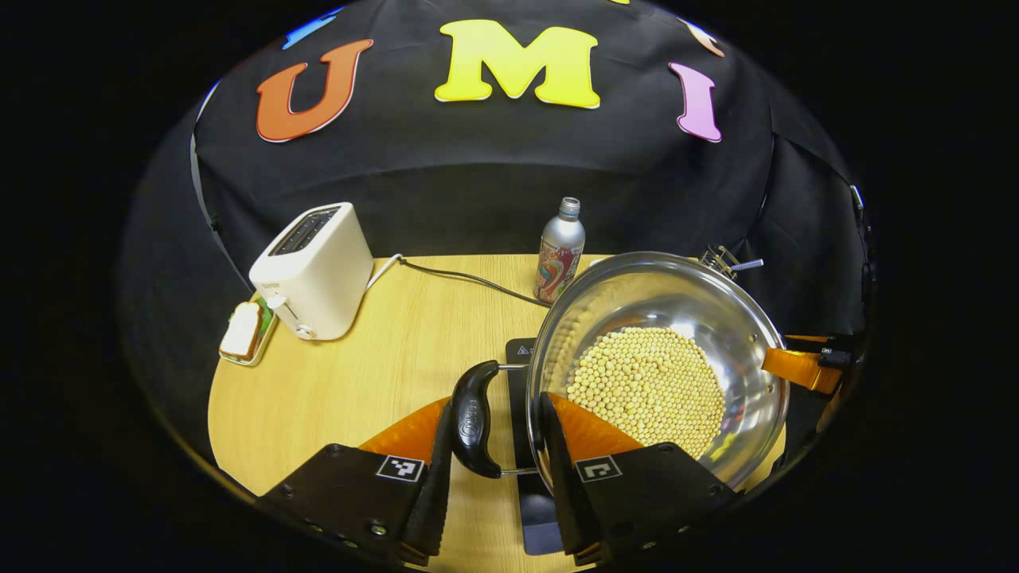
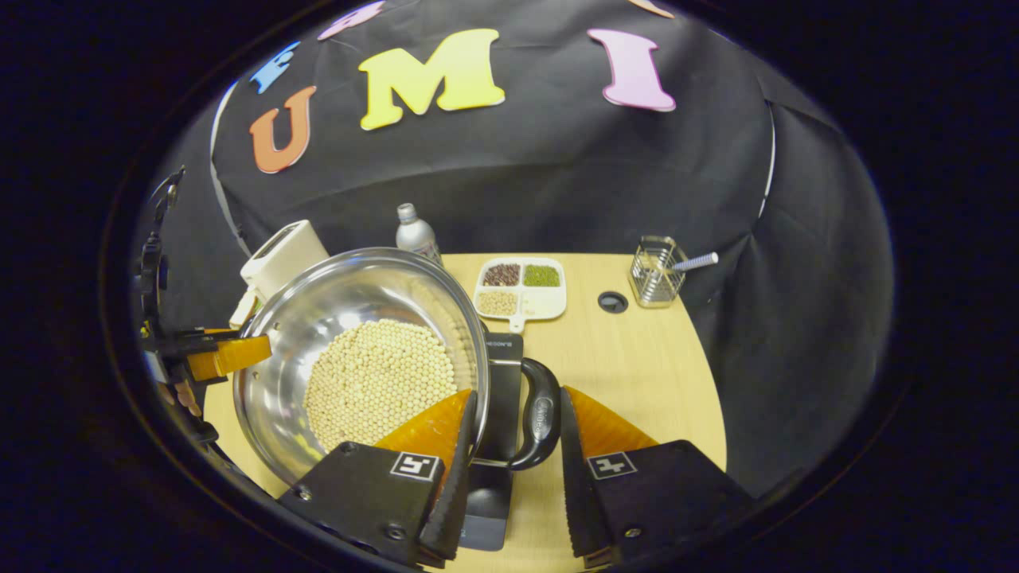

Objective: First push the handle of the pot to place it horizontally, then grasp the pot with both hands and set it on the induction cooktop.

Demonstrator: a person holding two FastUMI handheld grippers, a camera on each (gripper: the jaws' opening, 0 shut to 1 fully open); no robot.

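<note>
The left claw (image 1: 495,477) straddles the pot's black left handle (image 1: 474,419), one finger on the handle's outer side and the other against the pot wall, jaws parted with the handle loose between them; the right claw (image 2: 513,477) sits the same way about the black right handle (image 2: 539,415), parted, not clenched on it. The pot (image 1: 740,318) is a wide, shiny steel pan with a rolled rim, holding a flat round bed of pale yellow beans (image 1: 649,386), and it sits over the dark induction cooktop (image 1: 519,382), whose front edge shows below the pot between the fingers. Left of the pot on the light wooden surface (image 1: 382,374) stand a white toaster (image 1: 314,270) and, in front of it, a small tray with a sandwich (image 1: 243,330); behind the pot stands a metal bottle (image 1: 560,251). Right of the pot lie a white divided dish (image 2: 521,290) with dark, green and pale grains in separate compartments, and beyond it a wire basket (image 2: 654,270) with a utensil sticking out
</note>
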